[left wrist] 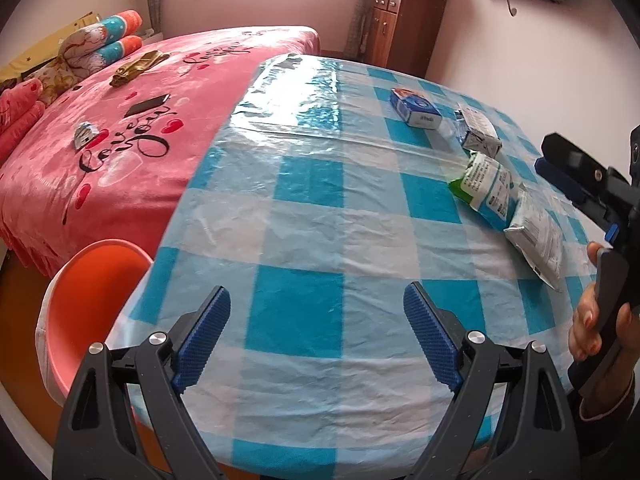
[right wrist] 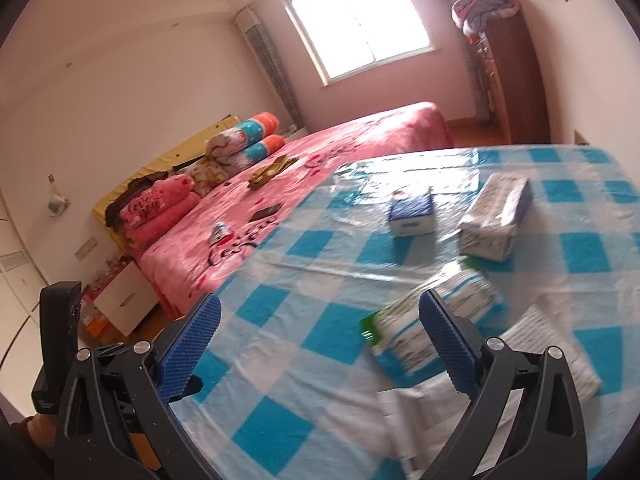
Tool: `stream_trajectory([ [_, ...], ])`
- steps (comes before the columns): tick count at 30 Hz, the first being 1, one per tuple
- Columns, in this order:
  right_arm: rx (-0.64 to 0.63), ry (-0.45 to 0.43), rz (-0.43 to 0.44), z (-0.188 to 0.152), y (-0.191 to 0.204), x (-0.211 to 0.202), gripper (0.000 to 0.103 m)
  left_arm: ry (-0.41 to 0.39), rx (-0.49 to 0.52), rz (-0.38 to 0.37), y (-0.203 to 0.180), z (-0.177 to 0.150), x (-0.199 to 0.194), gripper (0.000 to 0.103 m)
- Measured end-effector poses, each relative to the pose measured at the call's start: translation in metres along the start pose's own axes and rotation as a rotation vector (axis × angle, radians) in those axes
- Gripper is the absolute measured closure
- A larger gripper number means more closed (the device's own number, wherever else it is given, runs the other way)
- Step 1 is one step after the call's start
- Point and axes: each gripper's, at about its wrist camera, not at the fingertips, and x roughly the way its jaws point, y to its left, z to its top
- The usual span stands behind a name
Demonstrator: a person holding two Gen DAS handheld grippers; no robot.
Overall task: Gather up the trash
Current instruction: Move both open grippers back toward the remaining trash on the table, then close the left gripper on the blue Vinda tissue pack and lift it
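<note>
Four packets lie along the far right of the blue-check table (left wrist: 304, 216), a pink bed (left wrist: 120, 128) printed "Love you" beside it. Left gripper (left wrist: 316, 336) hovers over bare cloth, jaws wide, nothing between. A hand (left wrist: 592, 320) holds the right gripper.

Right wrist view – right gripper (right wrist: 320, 344) jaws apart, empty; green-edged packet (right wrist: 404, 332) just ahead, blue carton (right wrist: 412, 216) and grey carton (right wrist: 496, 216) beyond. Print unreadable.

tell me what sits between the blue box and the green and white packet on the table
A grey and white carton lies between the blue box and the green and white packet, clearest in the left wrist view.
</note>
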Motion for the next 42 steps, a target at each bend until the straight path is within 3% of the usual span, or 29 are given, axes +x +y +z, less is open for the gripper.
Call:
stream_trajectory([
  [7, 0.072, -0.033, -0.042, 0.007, -0.035, -0.012, 0.005, 0.023, 0.036, -0.013, -0.027, 0.014, 0.009, 0.014],
  [18, 0.274, -0.08, -0.064, 0.012, -0.102, -0.034, 0.005, -0.037, 0.137, -0.059, -0.084, 0.068, 0.017, 0.014],
  [24, 0.33, -0.074, -0.086, 0.009, -0.126, -0.036, 0.005, -0.051, 0.113, -0.074, -0.108, 0.119, 0.043, 0.014],
  [31, 0.349, -0.071, -0.074, 0.006, -0.135, -0.037, 0.005, 0.006, 0.015, -0.073, -0.121, 0.175, 0.105, 0.014],
  [38, 0.354, -0.054, -0.068, 0.004, -0.143, -0.032, 0.005, 0.035, -0.032, -0.015, -0.129, 0.208, 0.153, 0.015],
  [42, 0.366, -0.049, -0.055, 0.004, -0.148, -0.029, 0.005, 0.07, -0.048, 0.012, -0.133, 0.217, 0.175, 0.021],
])
